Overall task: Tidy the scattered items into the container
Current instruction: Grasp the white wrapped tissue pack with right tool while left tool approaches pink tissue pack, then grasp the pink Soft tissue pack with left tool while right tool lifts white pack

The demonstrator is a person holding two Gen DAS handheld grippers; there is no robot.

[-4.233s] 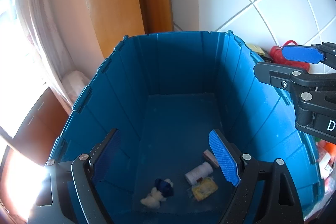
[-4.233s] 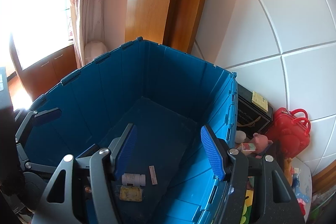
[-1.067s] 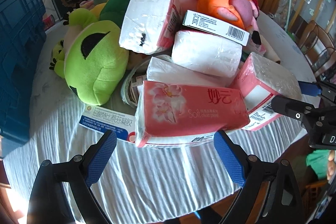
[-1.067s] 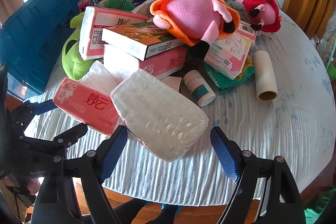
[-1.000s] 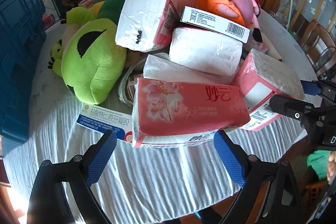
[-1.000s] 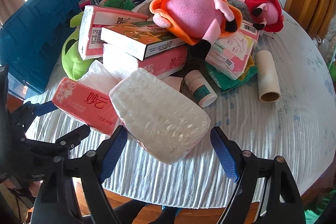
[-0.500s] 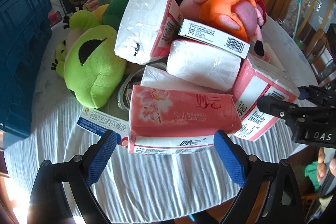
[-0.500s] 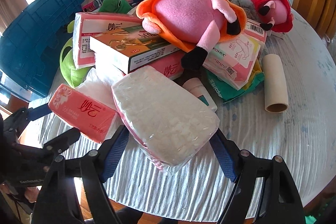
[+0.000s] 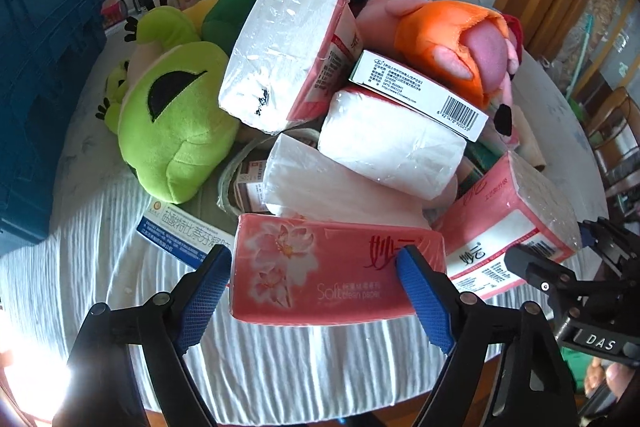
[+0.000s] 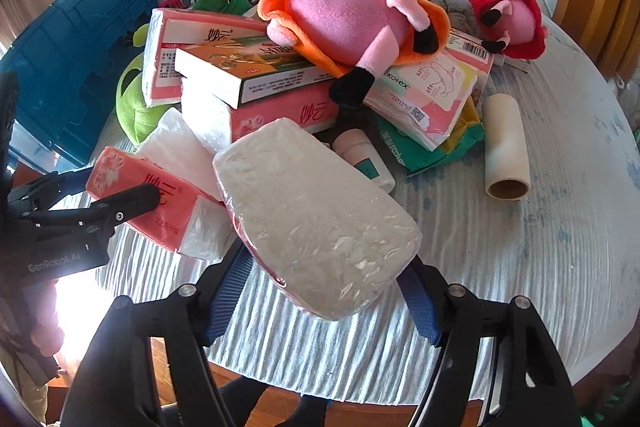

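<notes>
Round tabletop (image 10: 560,227) with a white ribbed cloth, piled with tissue packs and plush toys.

My left gripper (image 9: 320,291) has its jaws around the pink tissue pack (image 9: 320,275), pads touching both ends; right gripper (image 10: 324,295) jaws clamp the clear-wrapped tissue pack (image 10: 316,215). Blue crate (image 10: 80,39) sits at the tabletop's left edge.

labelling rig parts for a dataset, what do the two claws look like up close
Both the left claw and right claw have black angular plastic arms with silver screws and blue, mesh-textured finger pads. One body reads "GenRobot AI", the other "DAS", in white lettering.
</notes>
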